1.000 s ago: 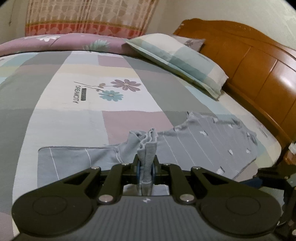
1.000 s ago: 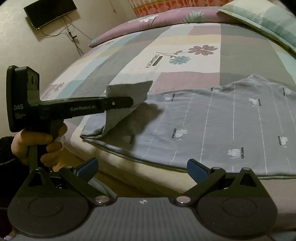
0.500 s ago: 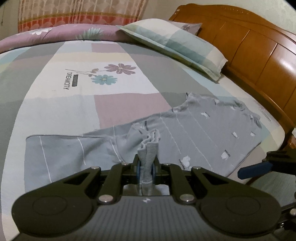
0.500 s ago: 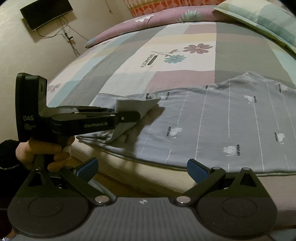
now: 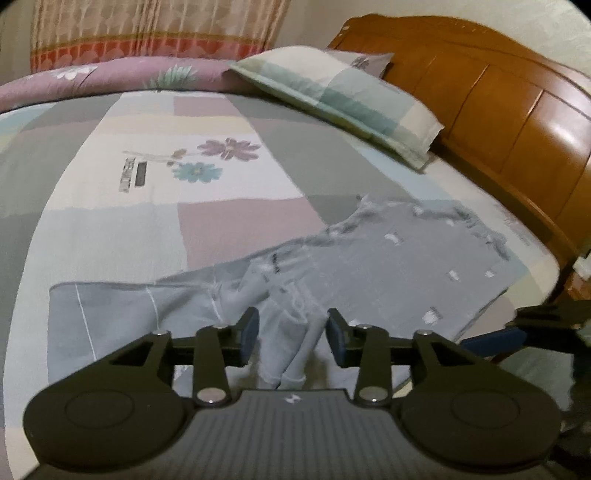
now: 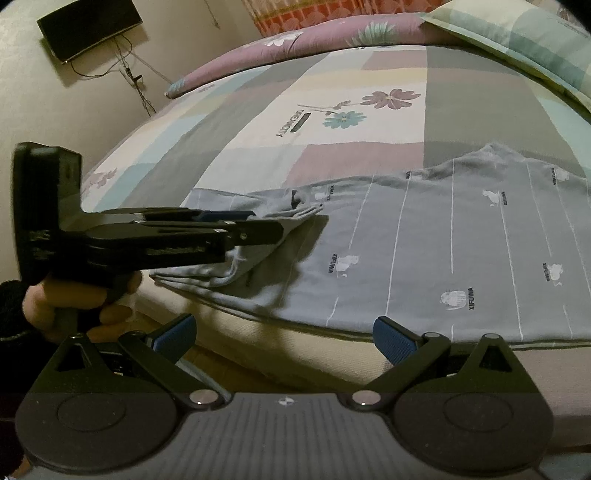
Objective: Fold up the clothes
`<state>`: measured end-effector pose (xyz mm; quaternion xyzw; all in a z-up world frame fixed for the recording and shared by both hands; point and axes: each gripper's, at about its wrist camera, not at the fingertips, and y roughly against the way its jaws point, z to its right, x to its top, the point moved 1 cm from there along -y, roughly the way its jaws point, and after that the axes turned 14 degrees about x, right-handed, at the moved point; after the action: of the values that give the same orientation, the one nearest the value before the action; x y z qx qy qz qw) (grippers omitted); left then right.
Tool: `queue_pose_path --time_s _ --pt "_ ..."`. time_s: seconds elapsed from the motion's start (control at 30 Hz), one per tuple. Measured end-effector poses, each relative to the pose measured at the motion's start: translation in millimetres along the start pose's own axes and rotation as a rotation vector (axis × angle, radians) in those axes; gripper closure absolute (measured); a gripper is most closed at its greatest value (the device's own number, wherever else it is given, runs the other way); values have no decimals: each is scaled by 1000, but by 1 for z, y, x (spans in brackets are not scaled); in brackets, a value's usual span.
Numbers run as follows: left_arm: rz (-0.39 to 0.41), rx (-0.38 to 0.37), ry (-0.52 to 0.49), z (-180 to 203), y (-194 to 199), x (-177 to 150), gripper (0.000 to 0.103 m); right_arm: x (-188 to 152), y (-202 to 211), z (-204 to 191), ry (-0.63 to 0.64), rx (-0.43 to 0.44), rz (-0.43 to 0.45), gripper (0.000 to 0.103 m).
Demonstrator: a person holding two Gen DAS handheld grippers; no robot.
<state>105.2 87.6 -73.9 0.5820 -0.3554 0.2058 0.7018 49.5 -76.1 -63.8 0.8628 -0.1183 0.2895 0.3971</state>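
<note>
Dim warm indoor light, fisheye bending at edges, left view motion-blurred, glare on headboard [image 5: 517, 122]

Garment [image 6: 424, 236] was grey, thin white stripes, small white logo prints. Bedsheet [image 5: 155, 206] was patchwork: grey, cream, mauve, pale blue blocks, with purple and teal flowers. Pillow [image 5: 343, 99] was mint-and-cream check. Headboard [image 5: 517, 110] was orange-brown wood. Curtain [image 5: 147, 33] was beige with red band. Gripper pads [image 6: 173, 334] were blue on black.
</note>
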Motion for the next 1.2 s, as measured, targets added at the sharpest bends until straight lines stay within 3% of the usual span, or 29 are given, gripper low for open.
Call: queue_pose_path --time_s 0.2,0.37,0.6,0.67,0.83,0.97,1.03,1.2 --pt "48 7 -17 -10 25 9 48 0 -1 -1 3 0 -1 0" --pt "59 124 -5 -45 38 8 44 0 0 -1 5 -1 -1 0" --pt "-1 281 105 -106 37 -10 45 -2 -3 -4 16 -2 -14 0" --pt "-13 280 141 -115 38 -16 45 0 -4 -5 20 8 -1 0" --pt "-18 246 116 -110 42 -23 44 19 -13 0 35 95 41 0" --pt "-8 214 131 -108 42 -21 41 39 -34 14 19 147 34 18" --pt "-3 203 139 -108 42 -19 40 44 -45 31 -53 153 23 26" --pt "-4 199 143 -107 42 -20 40 41 -66 73 -263 243 34 29"
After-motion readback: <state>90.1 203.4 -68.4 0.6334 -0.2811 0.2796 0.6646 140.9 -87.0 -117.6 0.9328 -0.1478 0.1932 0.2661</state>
